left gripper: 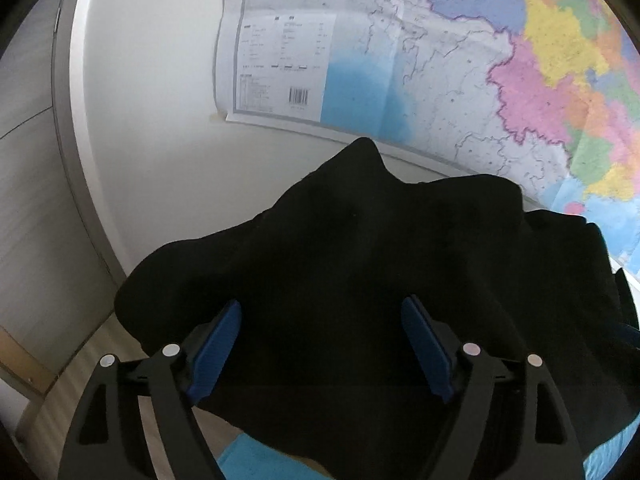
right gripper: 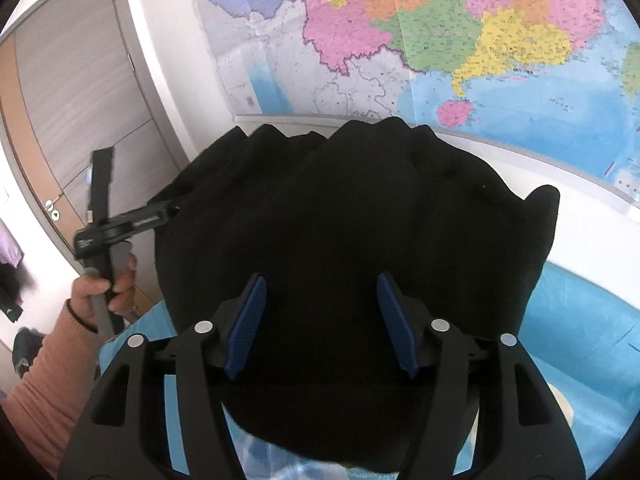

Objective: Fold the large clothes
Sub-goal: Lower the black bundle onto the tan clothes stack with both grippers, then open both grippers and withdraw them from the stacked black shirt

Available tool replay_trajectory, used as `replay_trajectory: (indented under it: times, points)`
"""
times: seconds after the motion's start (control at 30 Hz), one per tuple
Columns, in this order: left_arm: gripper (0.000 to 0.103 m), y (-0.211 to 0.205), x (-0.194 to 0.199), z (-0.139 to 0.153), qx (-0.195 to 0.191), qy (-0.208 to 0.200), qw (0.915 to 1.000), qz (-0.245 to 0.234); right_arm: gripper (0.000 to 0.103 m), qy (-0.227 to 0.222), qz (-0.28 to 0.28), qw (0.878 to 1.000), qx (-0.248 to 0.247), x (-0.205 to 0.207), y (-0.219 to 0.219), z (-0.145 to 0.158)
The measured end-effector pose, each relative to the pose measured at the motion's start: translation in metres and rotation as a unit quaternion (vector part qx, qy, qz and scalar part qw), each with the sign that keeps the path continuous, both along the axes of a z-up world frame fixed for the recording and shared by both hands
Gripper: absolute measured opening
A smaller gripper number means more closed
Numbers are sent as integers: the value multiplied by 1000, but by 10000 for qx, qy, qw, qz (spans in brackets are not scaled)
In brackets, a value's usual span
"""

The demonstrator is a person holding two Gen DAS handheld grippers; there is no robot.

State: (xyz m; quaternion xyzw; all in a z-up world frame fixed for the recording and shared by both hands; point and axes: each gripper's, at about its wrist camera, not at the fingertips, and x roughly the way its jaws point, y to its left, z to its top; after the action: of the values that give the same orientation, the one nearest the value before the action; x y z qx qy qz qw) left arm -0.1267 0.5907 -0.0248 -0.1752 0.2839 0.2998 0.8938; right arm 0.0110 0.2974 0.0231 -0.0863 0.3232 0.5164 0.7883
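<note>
Door: at far left in my right wrist view, a wood-grain door (right gripper: 80, 92) stands shut.
My left hand: it (right gripper: 102, 284) grips the handle of my left gripper (right gripper: 168, 208), whose front end meets the left edge of the black garment (right gripper: 360, 220).
Left gripper: in its own view the left gripper (left gripper: 320, 344) has its blue pads (left gripper: 218, 348) well apart, with black cloth lying between and beneath them; nothing is clamped.
Garment: a rumpled black heap on the light blue sheet (right gripper: 580, 320), bunched with raised folds towards the wall.
Right gripper: my right gripper (right gripper: 322, 320) is spread apart too, cloth under it but not pinched.
Wall map: a coloured map (right gripper: 440, 40) hangs behind the heap.
Progress: I judge the folding barely started or between folds; no flat, squared shape shows, so spreading, smoothing and folding remain.
</note>
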Motion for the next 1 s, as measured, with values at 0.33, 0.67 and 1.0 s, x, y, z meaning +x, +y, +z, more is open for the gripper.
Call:
replay_trajectory:
  times: [0.33, 0.67, 1.0]
  points:
    - [96, -72, -36, 38, 433, -463, 9978, -169, 79, -345, 121, 9991, 193, -28, -18, 12]
    - [96, -157, -53, 39, 658, -547, 9961, -222, 97, -676, 66, 9972, 298, -59, -39, 10]
    - [96, -197, -67, 40, 802, -360, 9961, -111, 97, -826, -100, 9957, 406, -78, -59, 11]
